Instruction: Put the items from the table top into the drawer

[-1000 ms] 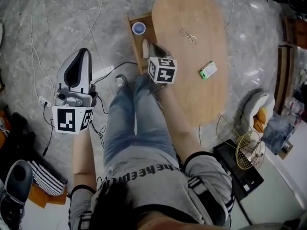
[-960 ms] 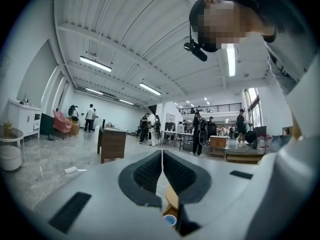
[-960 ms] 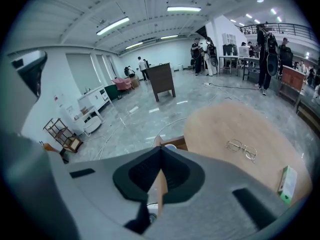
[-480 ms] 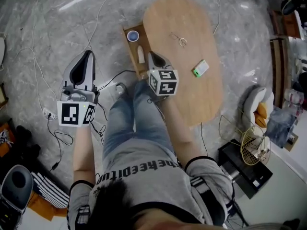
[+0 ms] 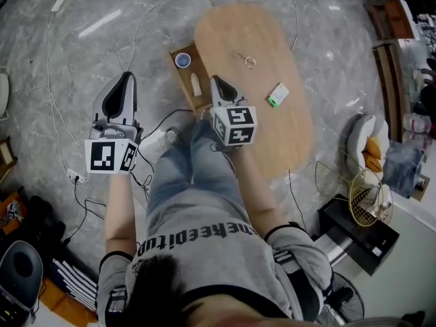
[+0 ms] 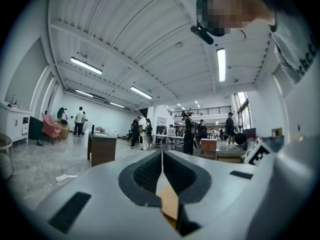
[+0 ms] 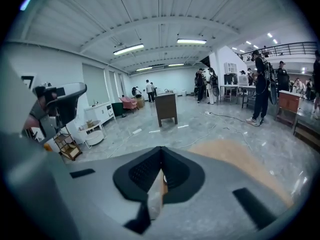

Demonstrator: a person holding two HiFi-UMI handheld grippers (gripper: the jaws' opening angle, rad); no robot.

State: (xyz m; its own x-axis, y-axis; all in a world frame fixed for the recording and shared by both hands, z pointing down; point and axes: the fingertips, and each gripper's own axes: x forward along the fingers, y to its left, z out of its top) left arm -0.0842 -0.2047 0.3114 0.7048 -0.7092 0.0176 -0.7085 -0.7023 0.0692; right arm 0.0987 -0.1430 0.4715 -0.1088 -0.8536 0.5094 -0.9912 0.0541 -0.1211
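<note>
On the counter [image 5: 272, 135]: spectacles [image 5: 245, 60] and a green-and-white packet [image 5: 276, 95] lie well apart, not yet stowed.
Drawer [image 5: 182, 80]: stands open at the counter's left edge, holding a blue cup [image 5: 182, 60] and a pale oblong item [image 5: 196, 84]. It is probably open so the other two can go in.
Right gripper [image 5: 216, 80]: jaws together on nothing, poised by the drawer's near end, seemingly between carries.
Left gripper [image 5: 125, 79]: jaws together, empty, held over the floor clear of the counter, apparently idle.
Next, by judgement: a reach for the packet, the nearer item.
</note>
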